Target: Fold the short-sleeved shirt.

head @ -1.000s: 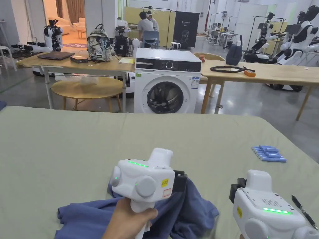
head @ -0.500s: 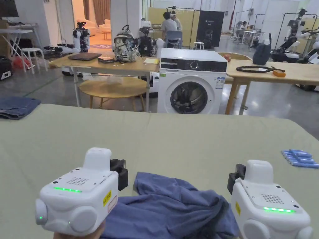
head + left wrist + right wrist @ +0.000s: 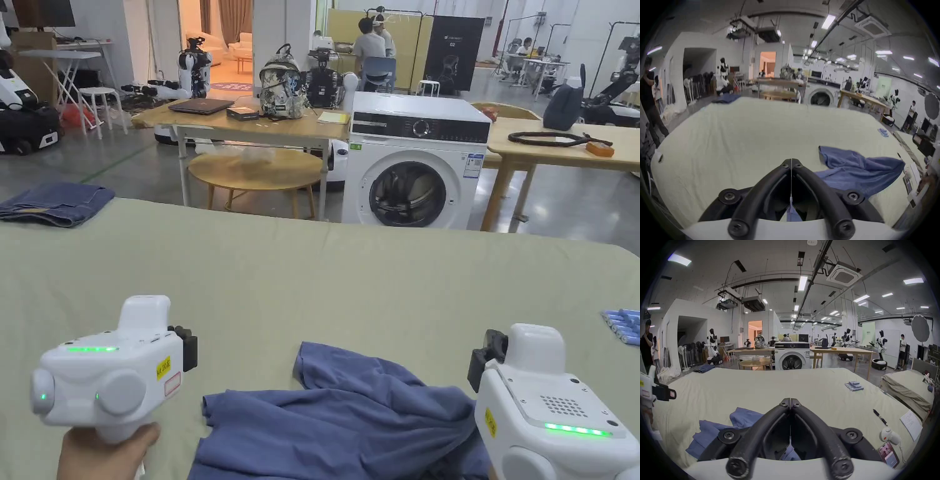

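You had hardly begun the fold. The blue shirt (image 3: 350, 419) lay in a crumpled heap on the green cover of the bed (image 3: 312, 275), near its front edge, between your two tools. Nothing was spread flat yet, and no sleeve or side was folded in, so by my guess almost all the work was left. Your left gripper (image 3: 791, 162) had its jaws pressed together with only a hairline between them, and a bit of blue cloth showed lower down between the jaws. Your right gripper (image 3: 790, 401) looked the same, tips together with blue cloth behind them. I could not tell how firmly either one held that cloth. The near part of the shirt was cut off at the bottom, and the bunching hid its collar and sleeves.
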Demonstrator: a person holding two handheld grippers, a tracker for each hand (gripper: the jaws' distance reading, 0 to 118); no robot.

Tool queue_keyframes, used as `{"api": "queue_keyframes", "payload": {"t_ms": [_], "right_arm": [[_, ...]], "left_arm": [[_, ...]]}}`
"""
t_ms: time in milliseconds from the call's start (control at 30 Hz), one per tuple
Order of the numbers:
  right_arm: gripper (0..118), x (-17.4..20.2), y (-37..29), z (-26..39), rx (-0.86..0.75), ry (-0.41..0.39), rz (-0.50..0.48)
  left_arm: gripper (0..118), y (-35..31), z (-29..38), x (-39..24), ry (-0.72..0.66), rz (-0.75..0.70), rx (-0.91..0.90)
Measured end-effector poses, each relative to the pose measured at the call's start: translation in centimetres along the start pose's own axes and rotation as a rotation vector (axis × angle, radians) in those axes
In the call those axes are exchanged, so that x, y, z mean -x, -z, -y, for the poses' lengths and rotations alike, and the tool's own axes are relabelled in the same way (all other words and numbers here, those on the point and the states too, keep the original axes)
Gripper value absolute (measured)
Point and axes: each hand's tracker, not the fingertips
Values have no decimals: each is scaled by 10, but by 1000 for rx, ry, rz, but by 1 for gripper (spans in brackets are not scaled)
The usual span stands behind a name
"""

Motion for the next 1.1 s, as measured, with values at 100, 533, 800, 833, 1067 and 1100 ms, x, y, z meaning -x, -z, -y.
{"api": "queue_keyframes", "payload": {"t_ms": [100,533,800,833,1067,1100], "right_arm": [[0,-3,5,1,13,1,2],[0,-22,27,19,89,-1,38],[0,-37,31,28,133,21,64],[0,-40,32,29,141,27,67],[0,-74,54,22,255,75,27],[0,-81,63,19,309,71,16]], "left_arm": [[0,34,-7,7,-14,35,135],[55,149,19,1,-126,38,580],[4,177,28,3,26,-2,548],[3,170,38,-24,51,-9,540],[0,142,39,-30,93,3,431],[0,120,36,-38,98,-3,401]]}}
